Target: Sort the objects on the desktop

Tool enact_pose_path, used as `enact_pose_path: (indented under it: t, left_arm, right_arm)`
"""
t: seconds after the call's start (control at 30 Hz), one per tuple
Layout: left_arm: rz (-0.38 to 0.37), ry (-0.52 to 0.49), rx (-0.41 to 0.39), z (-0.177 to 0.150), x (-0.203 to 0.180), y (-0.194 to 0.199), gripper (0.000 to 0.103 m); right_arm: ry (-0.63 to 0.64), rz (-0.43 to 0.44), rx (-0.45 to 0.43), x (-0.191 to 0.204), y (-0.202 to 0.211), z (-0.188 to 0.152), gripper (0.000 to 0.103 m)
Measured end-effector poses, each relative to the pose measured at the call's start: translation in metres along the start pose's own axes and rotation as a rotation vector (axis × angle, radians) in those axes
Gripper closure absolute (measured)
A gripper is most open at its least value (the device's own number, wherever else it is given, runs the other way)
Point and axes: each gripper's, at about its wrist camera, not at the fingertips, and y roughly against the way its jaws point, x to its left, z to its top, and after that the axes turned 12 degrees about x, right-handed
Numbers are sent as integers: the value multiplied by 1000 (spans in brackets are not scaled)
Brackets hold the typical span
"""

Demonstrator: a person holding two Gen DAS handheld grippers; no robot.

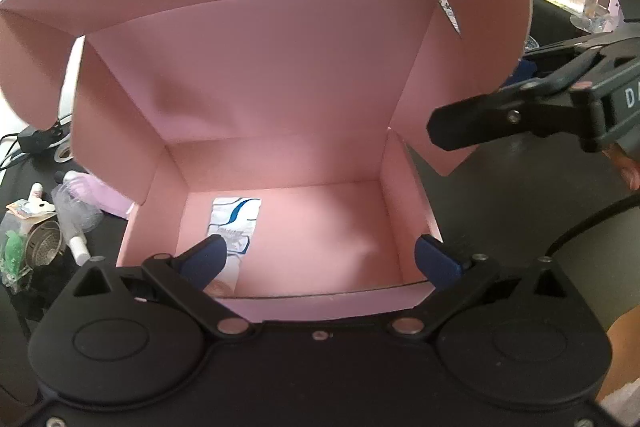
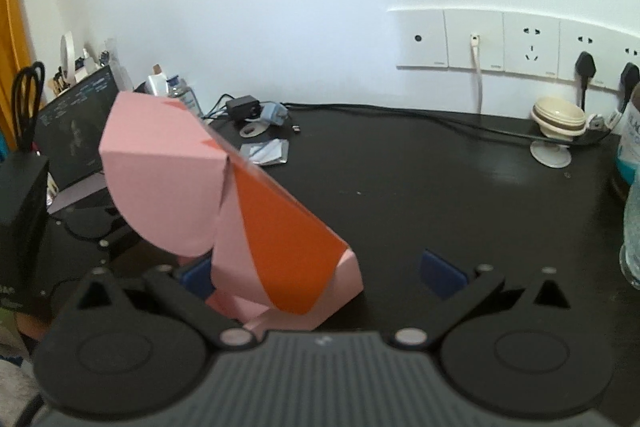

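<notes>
A dark desk runs along a white wall with a row of sockets, and the sorting is well under way in and around an open pink box.

At the far left of the left wrist view a small heap waits on the desk: a green toy, a metal strainer, a white tube and a bundle of clear wrap. Just right of them the left gripper hangs over the box's near wall with its fingers spread wide and nothing between them. A white-and-blue sachet lies flat on the box floor at the left, partly hidden by the left finger. It looks as though that item is delivered, so the sensible next move is to lift straight up and clear of the near wall before swinging left to the heap, or the cardboard may catch and the light box slide.

Further right, the right gripper sits beside the box's right flank, its fingers apart too; the left one is just at the pink and orange side flap, though whether it touches I cannot tell. Steadying the box there would help while the left hand goes for the next piece, taking the loose tube rather than the tangled wrap.
</notes>
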Motion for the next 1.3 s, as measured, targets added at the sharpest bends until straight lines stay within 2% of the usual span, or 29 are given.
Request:
enact_pose_path:
  t: [0.2, 0.43, 0.57, 0.7, 0.83, 1.13, 1.3]
  left_arm:
    - [-22, 0, -37, -5, 2, 17, 1]
    - [8, 43, -145, -5, 35, 45, 1]
    - [-20, 62, -203, -1, 48, 60, 1]
    - [-34, 10, -225, -4, 51, 62, 1]
    - [-42, -44, -193, -16, 52, 52, 1]
    - [-67, -18, -44, -38, 68, 13, 1]
    - [-70, -44, -24, -43, 60, 9, 0]
  right_arm:
    - [-18, -12, -5, -10, -5, 4, 1]
    - [-6, -6, -2, -8, -6, 5, 1]
    - [11, 2, 3, 0, -10, 7, 1]
    - [12, 5, 4, 6, -12, 8, 1]
    - [-3, -5, -7, 7, -11, 9, 1]
    - [-54, -45, -12, 3, -12, 7, 1]
    - [-64, -78, -3, -1, -16, 8, 1]
